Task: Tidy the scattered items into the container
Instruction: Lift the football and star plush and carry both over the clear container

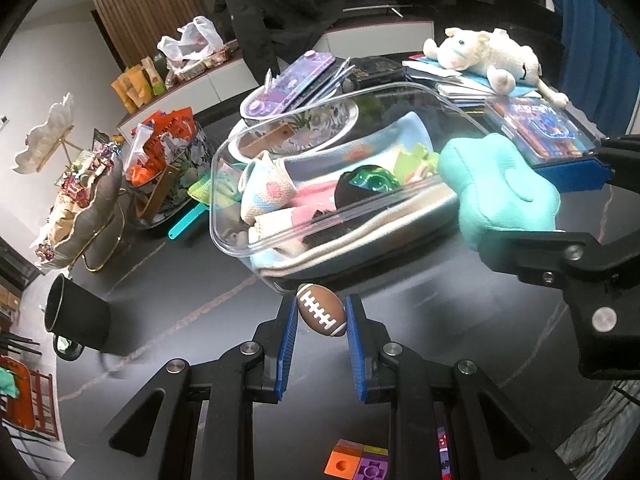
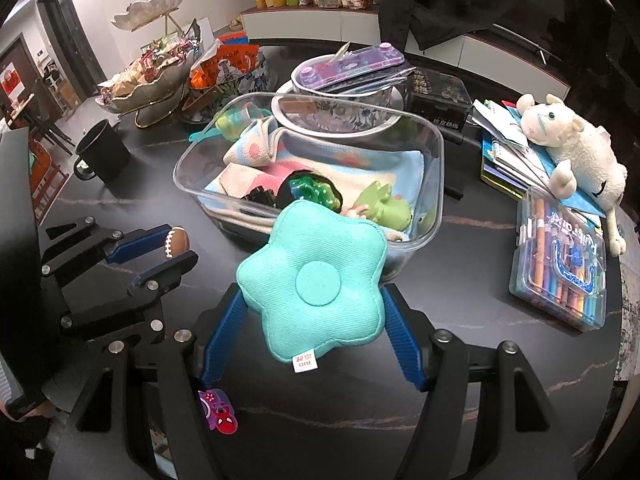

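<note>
While clamped between blue pads, small brown football point(image 1: 321, 309) held by left tongs point(image 1: 321, 316) just short of the near wall of the clear container point(image 1: 224, 160), above the dark desk point(image 1: 180, 304). Left tongs levelled forward, pointing straight at that wall, fingers narrowed to the ball's width. Seen from the right wrist, same left tongs point(image 2: 176, 246) reaching in from the container's near-left side, ball tilted upright at the tips.

Right tongs point(image 2: 312, 308) spread wide and gripping a teal flower-shaped cushion point(image 2: 316, 284) by its two sides, white label hanging down. Cushion raised at the container's near rim, its upper lobes overlapping the rim; cannot tell whether touching. Right tongs angled toward the container from its near-right side.

Inside the container: pastel knitted blanket point(image 2: 248, 152), green ring toy point(image 2: 314, 192), green rubber figure point(image 2: 386, 204). Beyond the container's right side, a marker case point(image 2: 560, 260) and white plush lamb point(image 2: 576, 144). Left of the container, a black mug point(image 2: 102, 152).
</note>
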Tool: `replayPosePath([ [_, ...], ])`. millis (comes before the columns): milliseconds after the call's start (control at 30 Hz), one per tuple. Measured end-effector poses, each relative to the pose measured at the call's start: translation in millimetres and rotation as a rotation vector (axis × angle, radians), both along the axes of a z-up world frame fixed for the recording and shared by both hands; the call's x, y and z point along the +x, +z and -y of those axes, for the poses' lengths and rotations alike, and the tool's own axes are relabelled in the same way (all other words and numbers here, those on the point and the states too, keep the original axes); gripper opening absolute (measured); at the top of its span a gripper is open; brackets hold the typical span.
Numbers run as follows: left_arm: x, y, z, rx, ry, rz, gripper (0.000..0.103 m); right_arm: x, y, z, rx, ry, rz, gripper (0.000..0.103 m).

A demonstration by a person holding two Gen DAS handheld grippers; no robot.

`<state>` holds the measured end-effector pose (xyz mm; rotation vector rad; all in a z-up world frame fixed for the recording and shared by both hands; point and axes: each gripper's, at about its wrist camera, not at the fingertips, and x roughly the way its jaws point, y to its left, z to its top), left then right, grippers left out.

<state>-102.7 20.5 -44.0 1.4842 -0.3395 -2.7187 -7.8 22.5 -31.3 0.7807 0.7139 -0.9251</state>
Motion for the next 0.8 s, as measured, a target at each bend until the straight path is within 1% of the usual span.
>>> replayPosePath([
  [433,-16.1,11.0,3.3,0.000,0.012,-0.024,0.022,-11.6,9.1,16.2,-0.014,-0.033,0.037,0.066],
  [800,-32.3,32.0,8.2,-0.007,0.017,-0.052,0.022,-13.2,17.4,27.6,-0.018,-0.045,0.050,0.066],
])
